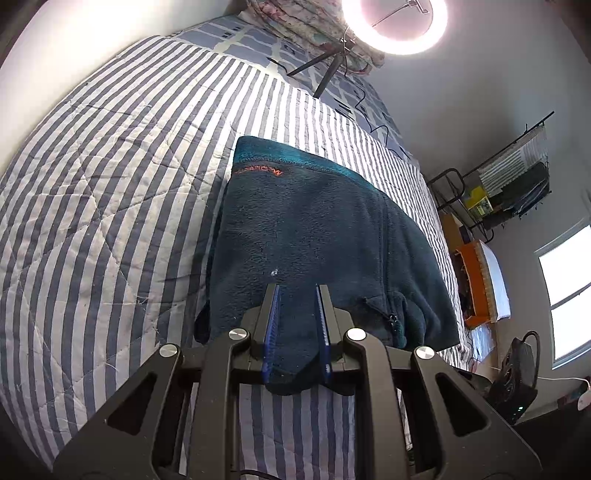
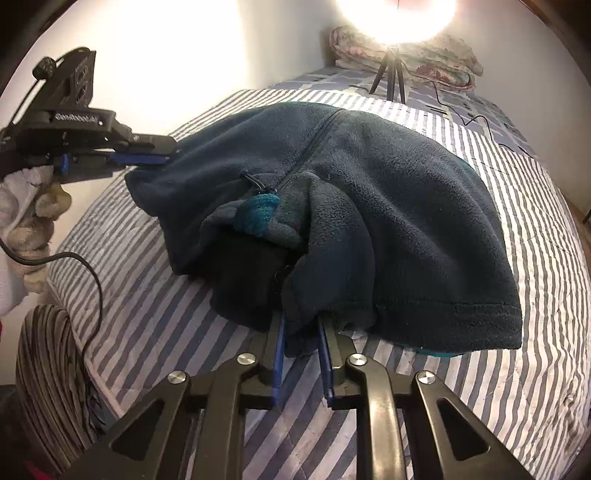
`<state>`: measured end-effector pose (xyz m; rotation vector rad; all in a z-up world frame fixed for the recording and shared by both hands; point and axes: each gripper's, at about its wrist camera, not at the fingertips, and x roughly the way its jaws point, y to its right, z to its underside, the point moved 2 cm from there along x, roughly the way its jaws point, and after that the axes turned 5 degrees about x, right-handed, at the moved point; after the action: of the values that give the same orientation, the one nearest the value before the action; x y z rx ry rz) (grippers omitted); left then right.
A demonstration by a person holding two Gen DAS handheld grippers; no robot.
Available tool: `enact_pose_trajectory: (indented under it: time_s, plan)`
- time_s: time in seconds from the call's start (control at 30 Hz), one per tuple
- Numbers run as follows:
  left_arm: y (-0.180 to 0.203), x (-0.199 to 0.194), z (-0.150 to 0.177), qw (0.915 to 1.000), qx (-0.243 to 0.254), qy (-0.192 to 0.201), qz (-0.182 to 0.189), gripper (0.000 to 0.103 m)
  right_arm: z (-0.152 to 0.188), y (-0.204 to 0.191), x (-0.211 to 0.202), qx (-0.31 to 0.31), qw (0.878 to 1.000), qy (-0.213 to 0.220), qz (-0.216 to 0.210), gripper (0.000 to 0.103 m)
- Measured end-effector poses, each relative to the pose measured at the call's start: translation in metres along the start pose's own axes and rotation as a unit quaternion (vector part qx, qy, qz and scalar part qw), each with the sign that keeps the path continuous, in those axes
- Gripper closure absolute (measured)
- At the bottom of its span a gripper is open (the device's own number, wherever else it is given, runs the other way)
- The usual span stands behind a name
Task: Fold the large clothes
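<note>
Left tongs (image 1: 295,291): narrow, fleece jacket (image 1: 314,236) edge pinched between fingers. Jacket spread on striped bed (image 1: 110,184), partly folded. Right tongs (image 2: 301,325): bunched hem clamped. Step judged: fold in progress. Next: both held edges probably to be carried together toward far side, kept level.

Open quilt (image 1: 110,184): your free passage left of fleece (image 1: 314,229).
Tripod (image 2: 388,77): blocks your reach near pillows (image 2: 436,55).

The orange lettering (image 1: 258,170) on the fleece (image 1: 314,240) is too blurred to read. Fleece folds hide the right tool's (image 2: 301,325) fingertips. Glare washes out the ring light (image 2: 395,14).
</note>
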<state>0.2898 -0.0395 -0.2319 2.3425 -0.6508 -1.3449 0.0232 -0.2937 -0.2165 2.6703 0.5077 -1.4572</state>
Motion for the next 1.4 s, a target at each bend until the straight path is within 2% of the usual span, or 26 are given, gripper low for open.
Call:
enact_pose_trajectory:
  time_s: [0.1,0.17,0.23,0.3,0.37,0.5,0.6,0.63,0.7,0.77,0.9,1.1,1.17,1.4]
  plan:
    - [0.003,-0.002,0.001,0.9999,0.008,0.002,0.014,0.086,0.000,-0.001,-0.011,0.015,0.999,0.004,-0.044,0.090]
    - [0.005,0.002,0.003,0.9998,0.020,0.001,0.007,0.086,0.001,-0.004,-0.020,0.012,0.997,0.016,-0.070,0.090]
    - [0.001,0.015,0.008,0.9996,0.023,-0.015,-0.002,0.086,0.007,-0.003,-0.011,0.007,0.998,0.007,-0.058,0.090]
    - [-0.011,0.035,0.016,0.9977,0.038,-0.041,-0.038,0.086,0.016,0.005,0.004,0.014,0.999,-0.014,-0.044,0.090]
    - [-0.019,0.042,0.021,0.9977,0.037,-0.044,-0.037,0.086,0.022,0.014,0.013,0.020,0.999,-0.026,-0.033,0.091]
    - [-0.017,0.035,0.019,0.9972,0.045,-0.042,-0.042,0.086,0.022,0.019,0.004,0.018,0.999,-0.020,-0.043,0.091]
    - [-0.018,0.027,0.017,0.9970,0.047,-0.045,-0.042,0.086,0.018,0.019,-0.012,0.012,0.998,-0.011,-0.066,0.089]
    - [-0.018,0.022,0.016,0.9973,0.045,-0.043,-0.040,0.086,0.017,0.019,-0.019,0.012,0.997,-0.007,-0.074,0.085]
    - [-0.017,0.011,0.013,0.9976,0.046,-0.035,-0.037,0.086,0.015,0.022,-0.031,0.014,0.996,0.003,-0.089,0.085]
    - [-0.016,0.001,0.010,0.9977,0.050,-0.025,-0.038,0.086,0.012,0.025,-0.042,0.019,0.994,0.015,-0.103,0.076]
    - [-0.008,-0.014,0.002,0.9971,0.063,-0.007,-0.042,0.086,0.004,0.037,-0.061,0.038,0.991,0.043,-0.120,0.075]
    - [0.003,-0.015,-0.019,0.9962,0.074,0.008,-0.045,0.086,-0.018,0.057,-0.074,0.060,0.990,0.079,-0.103,0.071]
    - [0.005,-0.013,-0.024,0.9960,0.075,0.013,-0.046,0.086,-0.026,0.065,-0.074,0.069,0.989,0.088,-0.096,0.064]
    - [0.016,0.008,-0.043,0.9953,0.085,0.011,-0.046,0.086,-0.059,0.088,-0.062,0.099,0.987,0.097,-0.083,0.064]
